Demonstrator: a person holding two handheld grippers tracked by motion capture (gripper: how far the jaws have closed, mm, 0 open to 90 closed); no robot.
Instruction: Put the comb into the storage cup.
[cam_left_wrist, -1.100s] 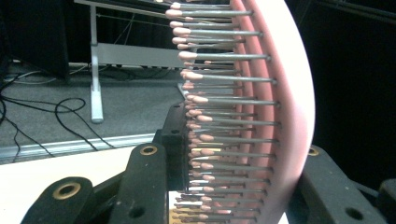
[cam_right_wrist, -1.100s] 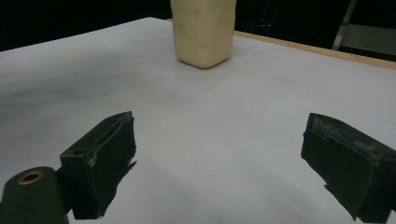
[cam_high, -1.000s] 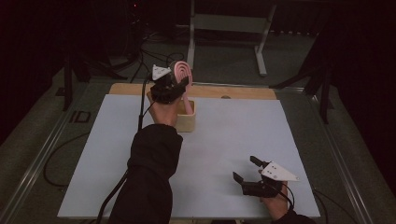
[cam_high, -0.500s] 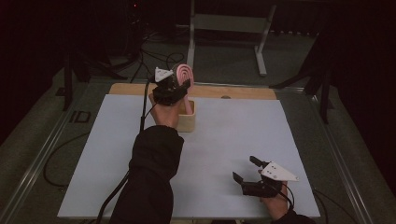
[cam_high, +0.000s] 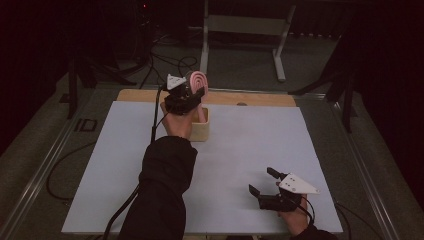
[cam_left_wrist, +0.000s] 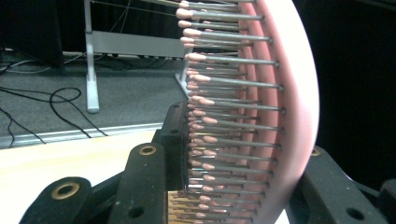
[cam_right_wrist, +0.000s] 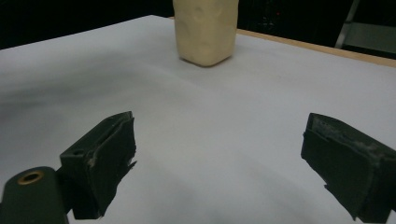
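Observation:
A pink hairbrush (cam_high: 195, 80) with metal, pink-tipped bristles stands upright in my left gripper (cam_high: 187, 97), which is shut on it just above a cream open-topped box (cam_high: 201, 132) at the back of the table. In the left gripper view the bristles (cam_left_wrist: 224, 107) point left, the pink brush back (cam_left_wrist: 299, 93) is on the right, and the jaws of my left gripper (cam_left_wrist: 243, 177) clamp the brush head from both sides. My right gripper (cam_high: 261, 180) rests low at the front right, open with nothing in it. Its own view has the jaws of the right gripper (cam_right_wrist: 224, 154) spread over bare white sheet, the cream box (cam_right_wrist: 205, 30) far ahead.
A white sheet (cam_high: 260, 145) covers the table, with a wooden strip (cam_high: 250, 98) bare along the back edge. Behind the table, a metal stand (cam_high: 245, 25) and cables (cam_high: 165, 62) lie on the floor. The left forearm's dark sleeve (cam_high: 165, 185) crosses the sheet's middle left.

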